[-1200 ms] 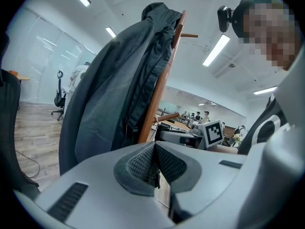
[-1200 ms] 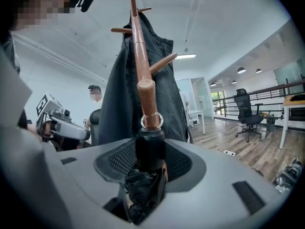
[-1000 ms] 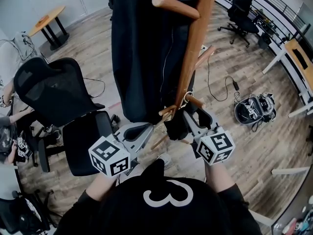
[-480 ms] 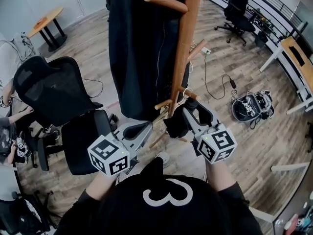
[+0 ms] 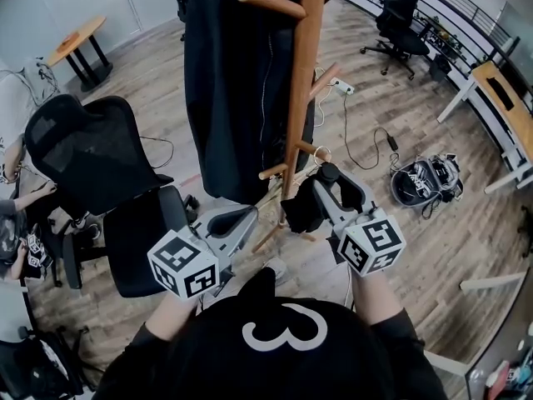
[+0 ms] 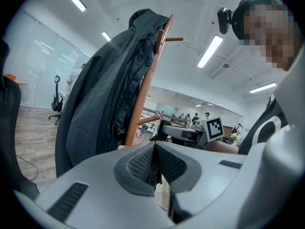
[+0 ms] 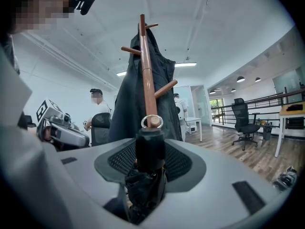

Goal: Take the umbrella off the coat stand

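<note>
Chair (image 5: 92, 161): black, far left.
Left gripper (image 6: 155, 161): pads (image 6: 138, 163) pressed together, below coat.
Coat (image 5: 233, 90): dark, draped over wooden coat stand (image 5: 300, 82).
Umbrella (image 7: 145, 185): black, folded; strap ring round lower peg (image 7: 151, 121).
Axis: along jaws, handle end toward peg.
Right gripper (image 7: 150, 159): pinching umbrella handle.
Bag (image 5: 426, 182): floor, right.

We get bright, even light from long white ceiling strip lamps (image 6: 213, 51), which burn out to glare in the left gripper view. Shadows on the pale wooden plank floor (image 5: 433, 248) are soft. A faint sheen runs down the reddish-brown wooden coat stand (image 7: 147, 75). Both gripper views bulge strongly and have black corners. The head view is sharp, though its edges curve.
</note>
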Demonstrator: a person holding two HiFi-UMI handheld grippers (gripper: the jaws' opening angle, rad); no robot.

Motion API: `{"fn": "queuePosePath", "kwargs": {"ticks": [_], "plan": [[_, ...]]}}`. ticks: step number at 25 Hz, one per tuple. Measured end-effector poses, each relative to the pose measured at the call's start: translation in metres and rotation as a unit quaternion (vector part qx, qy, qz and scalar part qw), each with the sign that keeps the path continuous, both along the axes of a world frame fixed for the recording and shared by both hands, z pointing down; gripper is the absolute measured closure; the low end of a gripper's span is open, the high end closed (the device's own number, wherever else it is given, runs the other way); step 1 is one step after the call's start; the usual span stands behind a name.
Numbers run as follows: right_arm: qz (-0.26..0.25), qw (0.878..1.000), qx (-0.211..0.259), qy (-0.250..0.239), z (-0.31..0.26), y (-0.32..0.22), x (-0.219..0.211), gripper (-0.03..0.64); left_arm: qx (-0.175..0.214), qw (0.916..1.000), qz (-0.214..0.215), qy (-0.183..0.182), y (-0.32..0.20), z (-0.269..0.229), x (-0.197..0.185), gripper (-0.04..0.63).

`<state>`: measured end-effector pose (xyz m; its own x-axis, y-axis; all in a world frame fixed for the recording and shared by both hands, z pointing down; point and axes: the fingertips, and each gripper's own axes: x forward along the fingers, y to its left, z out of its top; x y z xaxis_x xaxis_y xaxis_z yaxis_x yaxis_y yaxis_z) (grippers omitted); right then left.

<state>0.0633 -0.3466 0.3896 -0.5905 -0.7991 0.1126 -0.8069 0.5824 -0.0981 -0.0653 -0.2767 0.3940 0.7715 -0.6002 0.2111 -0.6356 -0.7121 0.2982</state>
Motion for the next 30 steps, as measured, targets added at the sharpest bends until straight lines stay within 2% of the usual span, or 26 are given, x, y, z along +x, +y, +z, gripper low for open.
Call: {"fn": "queuePosePath", "kwargs": {"ticks": [14,24,30], "plan": [[0.012,1.000,0.013,-0.002,-0.011,0.036,0.027,0.425,0.023,0.9997,0.009,0.005,0.027,-0.014,0.021,0.584],[0.000,1.000,0.001,-0.003,-0.003,0.084,0.043,0.425,0.037,0.9993,0.005,0.002,0.051,-0.022,0.031,0.584],[-0.016,1.000,0.014,0.005,-0.009,0.124,0.046,0.425,0.042,0.9991,0.003,-0.007,0.075,-0.023,0.039,0.584]]}}
